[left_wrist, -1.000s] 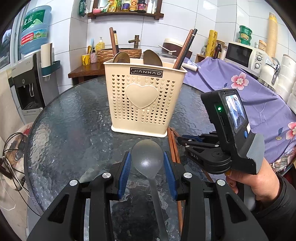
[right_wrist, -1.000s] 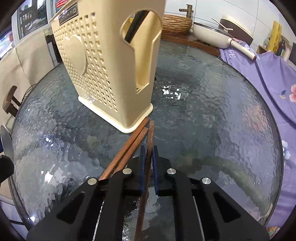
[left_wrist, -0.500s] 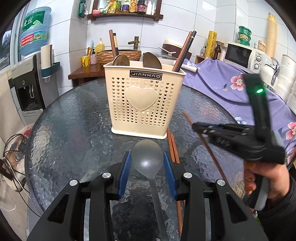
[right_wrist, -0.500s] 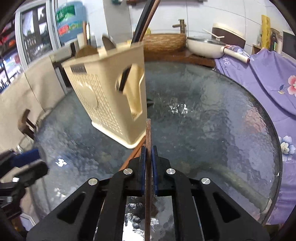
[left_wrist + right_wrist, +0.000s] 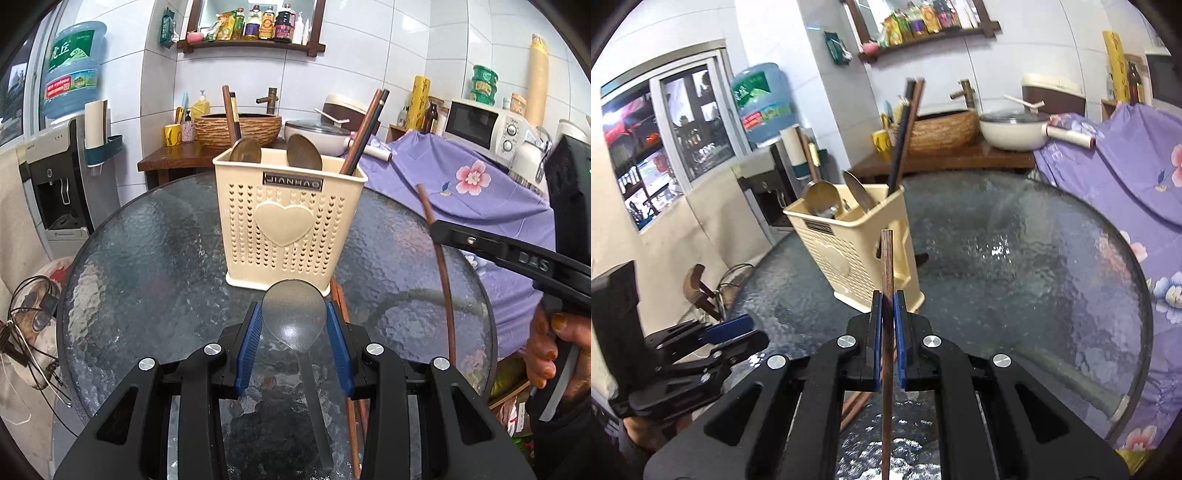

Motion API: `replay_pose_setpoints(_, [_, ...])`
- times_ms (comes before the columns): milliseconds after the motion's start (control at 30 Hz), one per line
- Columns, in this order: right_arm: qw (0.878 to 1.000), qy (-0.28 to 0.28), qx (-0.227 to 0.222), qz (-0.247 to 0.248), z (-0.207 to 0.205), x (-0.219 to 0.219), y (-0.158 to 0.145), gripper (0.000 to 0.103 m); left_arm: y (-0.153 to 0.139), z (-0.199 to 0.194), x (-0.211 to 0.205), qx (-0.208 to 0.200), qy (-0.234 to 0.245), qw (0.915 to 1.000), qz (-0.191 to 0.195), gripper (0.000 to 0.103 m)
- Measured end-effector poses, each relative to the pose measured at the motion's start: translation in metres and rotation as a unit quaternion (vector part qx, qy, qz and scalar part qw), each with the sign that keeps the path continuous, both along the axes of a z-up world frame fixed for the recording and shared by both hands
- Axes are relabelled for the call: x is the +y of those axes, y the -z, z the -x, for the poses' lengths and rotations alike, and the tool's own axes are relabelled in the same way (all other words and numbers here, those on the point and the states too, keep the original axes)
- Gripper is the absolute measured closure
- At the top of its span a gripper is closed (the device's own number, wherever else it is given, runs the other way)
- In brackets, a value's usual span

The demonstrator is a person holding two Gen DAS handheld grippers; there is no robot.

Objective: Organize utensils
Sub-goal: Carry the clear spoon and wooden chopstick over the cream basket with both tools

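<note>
Utensils sit in 2 places as we look at them: some stand in the cream basket (image 5: 290,218) near the middle of the round glass table (image 5: 155,258), and others are in or near our hand-held grippers. In the basket we see 2 brown spoon bowls (image 5: 303,152) rising above the rim and dark chopsticks (image 5: 364,133) leaning out at the right corner, with another dark stick upright at the back left. Our left hand-held gripper (image 5: 294,345) holds a translucent grey spoon (image 5: 294,319) between its blue pads (image 5: 248,341); the pads touch the sides of the spoon's bowl, and its handle runs back toward the camera. The spoon's bowl lies just in front of the basket's base in this view. Our right hand-held gripper (image 5: 887,334) is closed narrowly on 1 brown chopstick (image 5: 886,295), which points forward along the fingers with its tip in line with the basket's side wall and handle cut-out. From the left wrist view we see that same chopstick (image 5: 441,273) lifted above the table, to the right of the basket and apart from it. More brown chopsticks (image 5: 347,362) lie on the glass beside the basket's right corner, running under our left hand-held gripper. A purple flowered cloth (image 5: 476,195) lies beyond the table's right edge.
</note>
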State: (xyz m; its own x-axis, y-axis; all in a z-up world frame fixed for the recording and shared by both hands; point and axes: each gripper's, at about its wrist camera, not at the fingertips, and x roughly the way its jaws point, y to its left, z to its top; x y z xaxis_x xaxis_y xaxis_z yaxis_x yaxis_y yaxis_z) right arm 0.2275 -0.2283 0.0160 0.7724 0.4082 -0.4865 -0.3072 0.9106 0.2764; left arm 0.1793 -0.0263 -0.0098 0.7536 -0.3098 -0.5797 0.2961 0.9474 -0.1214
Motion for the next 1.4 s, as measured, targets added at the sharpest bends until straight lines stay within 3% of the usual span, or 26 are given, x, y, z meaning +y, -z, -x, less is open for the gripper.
replay_pose_setpoints(667, [0.997, -0.028, -0.068, 0.006, 0.034, 0.007, -0.051, 0.096, -0.043, 0.006, 0.010, -0.054, 0.010, 0.9980, 0.030, 0.068])
replay_pose_setpoints(1033, [0.992, -0.047, -0.120, 0.000, 0.005, 0.024, -0.120, 0.096, -0.106, -0.023, 0.017, -0.123, -0.006, 0.9921, 0.023, 0.068])
replay_pose_setpoints(1267, [0.985, -0.021, -0.173, -0.009, -0.026, 0.030, -0.183, 0.096, -0.158, -0.060, 0.023, -0.166, -0.040, 0.9842, 0.046, 0.068])
replay_pose_setpoints(1400, [0.981, 0.004, -0.196, 0.000, -0.041, 0.035, -0.198, 0.096, -0.171, -0.083, 0.021, -0.183, -0.060, 0.9802, 0.047, 0.068])
